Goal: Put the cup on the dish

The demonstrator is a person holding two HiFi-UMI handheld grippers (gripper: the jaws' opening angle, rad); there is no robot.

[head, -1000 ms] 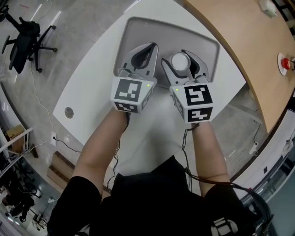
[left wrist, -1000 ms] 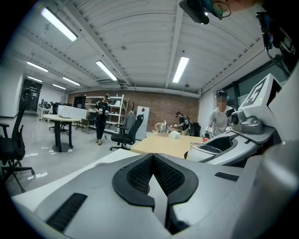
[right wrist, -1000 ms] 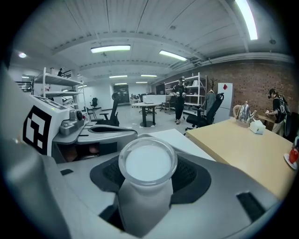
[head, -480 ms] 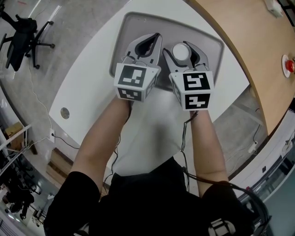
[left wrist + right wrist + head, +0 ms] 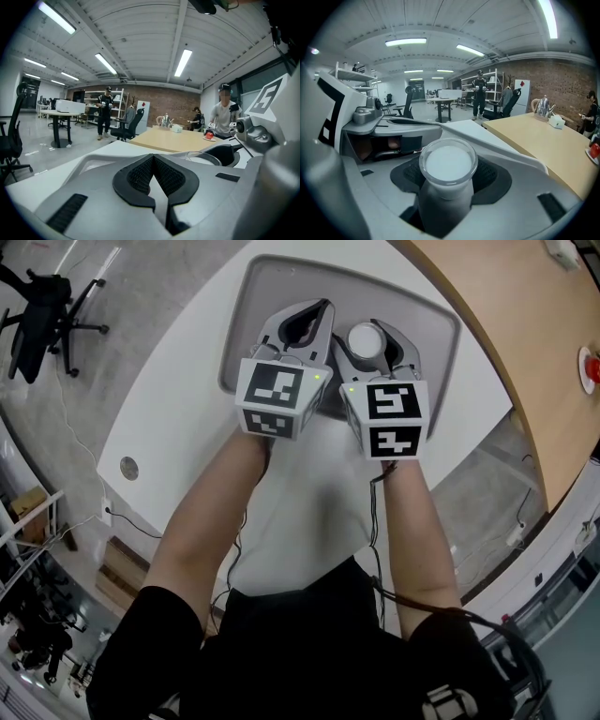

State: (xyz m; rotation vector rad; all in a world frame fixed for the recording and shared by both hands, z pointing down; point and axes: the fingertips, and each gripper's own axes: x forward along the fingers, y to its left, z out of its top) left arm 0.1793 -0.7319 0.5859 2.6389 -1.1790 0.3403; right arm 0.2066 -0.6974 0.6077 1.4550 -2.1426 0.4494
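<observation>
Lowering the cup (image 5: 365,339) straight down onto a bare part of the dish (image 5: 281,287) is what this step seems to call for. It should be kept upright, with the grip held until its base sits flat. Only then should the jaws part, wide enough to clear the glass wall before drawing back toward the near side.

The right gripper (image 5: 371,329) has its jaws closed on the cup's body, one dark pad on each side and the rim standing clear above them. The cup, a clear glass that looks white inside, is upright over the right half of the grey dish. Whether its base already touches the dish cannot be told from these views.

Just to its left, the left gripper (image 5: 153,161) has its jaws brought together at the tips with nothing between them. It also hangs over the dish, which lies on the white bench (image 5: 187,399). It would do well to keep out of the cup's path.
</observation>
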